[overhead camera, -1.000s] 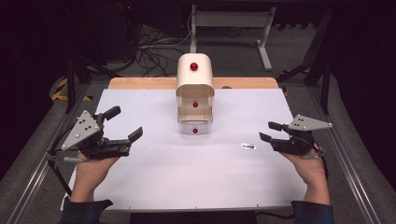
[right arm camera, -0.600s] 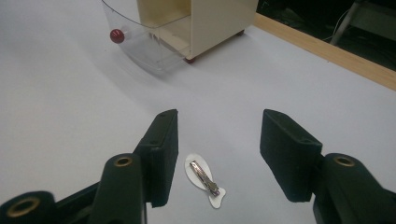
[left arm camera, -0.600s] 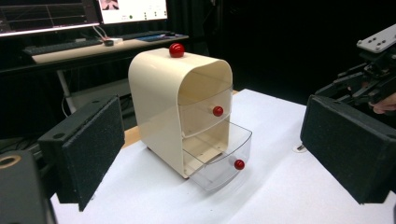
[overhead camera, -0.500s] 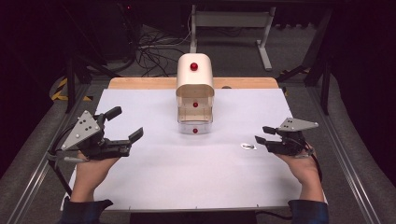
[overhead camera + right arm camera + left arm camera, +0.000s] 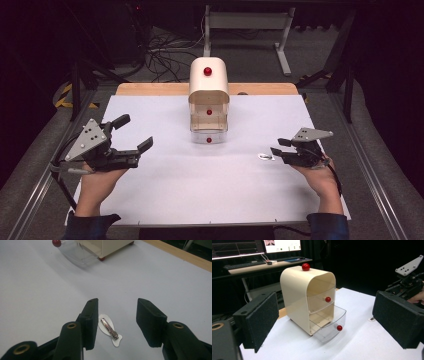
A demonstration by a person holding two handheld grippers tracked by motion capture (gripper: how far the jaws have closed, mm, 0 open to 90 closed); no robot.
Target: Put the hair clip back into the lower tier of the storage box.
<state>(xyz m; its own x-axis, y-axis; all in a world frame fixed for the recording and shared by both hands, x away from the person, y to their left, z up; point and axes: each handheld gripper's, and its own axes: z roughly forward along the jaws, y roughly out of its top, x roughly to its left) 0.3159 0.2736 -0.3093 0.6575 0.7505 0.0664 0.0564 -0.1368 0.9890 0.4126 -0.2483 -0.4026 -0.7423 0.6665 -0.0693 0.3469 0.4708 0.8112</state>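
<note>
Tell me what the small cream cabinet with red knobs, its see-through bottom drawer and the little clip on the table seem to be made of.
Small cream cabinet: probably glossy plastic, smooth with soft highlights. See-through bottom drawer: clear plastic, since the table shows through. Little clip: shiny metal bar, glinting, on a white fish-shaped backing of uncertain material.

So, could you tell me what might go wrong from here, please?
1. The hair clip lies flat on the table between the right gripper's closing jaws, so they might scrape the surface or slide over it.
2. The clip is small and thin; a pinch off-centre could flick it away from the open bottom drawer.
</note>
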